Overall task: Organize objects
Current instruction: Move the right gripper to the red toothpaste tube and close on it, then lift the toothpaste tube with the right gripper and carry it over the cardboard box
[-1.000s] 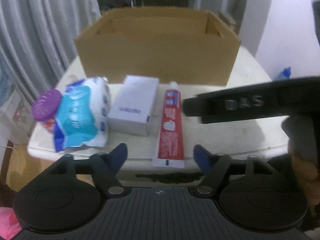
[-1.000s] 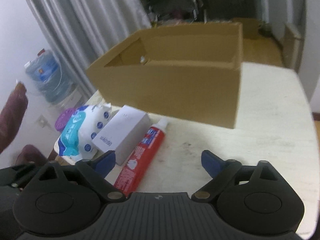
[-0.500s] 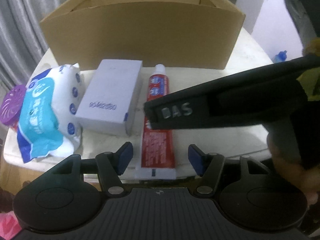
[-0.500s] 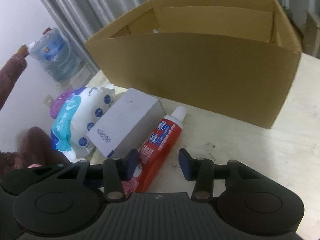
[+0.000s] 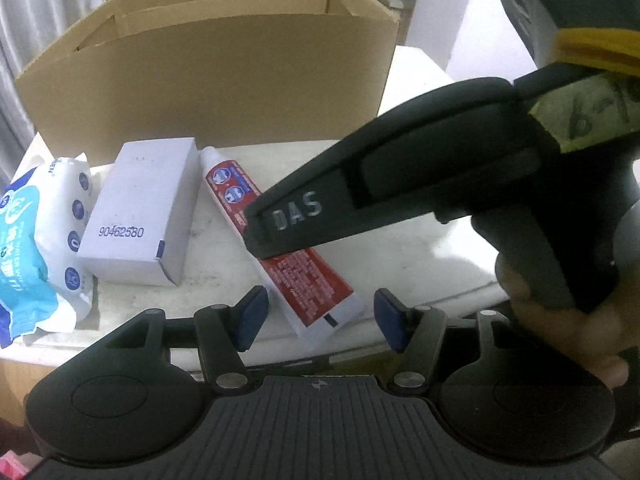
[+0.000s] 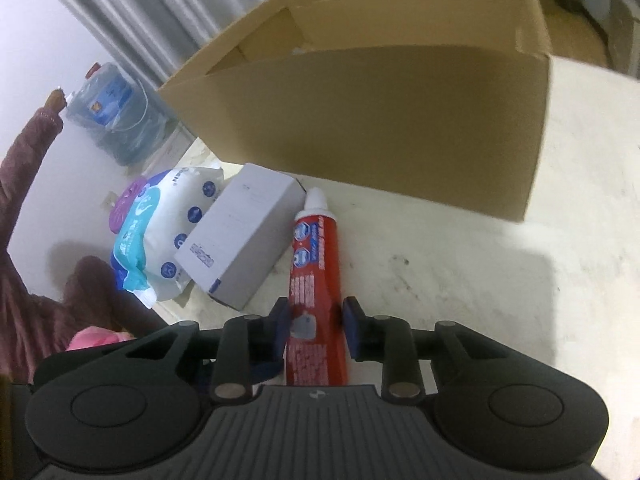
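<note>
Now toothpaste tube (image 6: 316, 264) lies flat on white table (image 6: 480, 280) beside white box (image 6: 240, 236), near cardboard box (image 6: 380, 120); right gripper (image 6: 316, 320) just closed, clamped on tube. Left gripper (image 5: 316, 316) apart, narrowing, straddling tube's end.

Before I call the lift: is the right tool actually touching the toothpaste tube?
Touching. In the right wrist view, the right tool has both blue pads pressed against the sides of the toothpaste tube near its flat end.

We look steeply down from each wrist, close over the table (image 6: 480, 280); both views share the tube (image 5: 296, 276) and box (image 6: 380, 120).
</note>
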